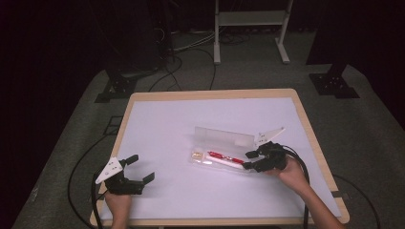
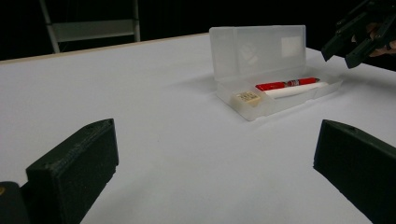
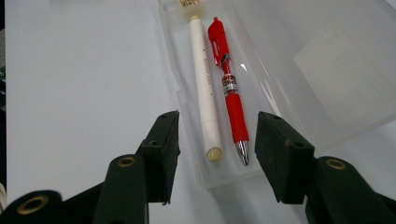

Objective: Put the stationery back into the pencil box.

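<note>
From the high view, a clear pencil case [image 1: 222, 152] lies open right of the table's [image 1: 157, 124] middle, its long axis running left to right. The right gripper [image 1: 249, 160] sits at its right end; the left gripper [image 1: 141, 168] rests well apart near the front left, jaws spread wide and empty.

The left gripper view shows the lid [image 2: 258, 49] standing upright and a small eraser [image 2: 247, 98] in the end compartment.

In the right gripper view, a red pen [image 3: 229, 86] and a white pen [image 3: 205, 88] lie side by side, tips toward the camera. The jaws stand partly open, astride the case's end, gripping nothing.
</note>
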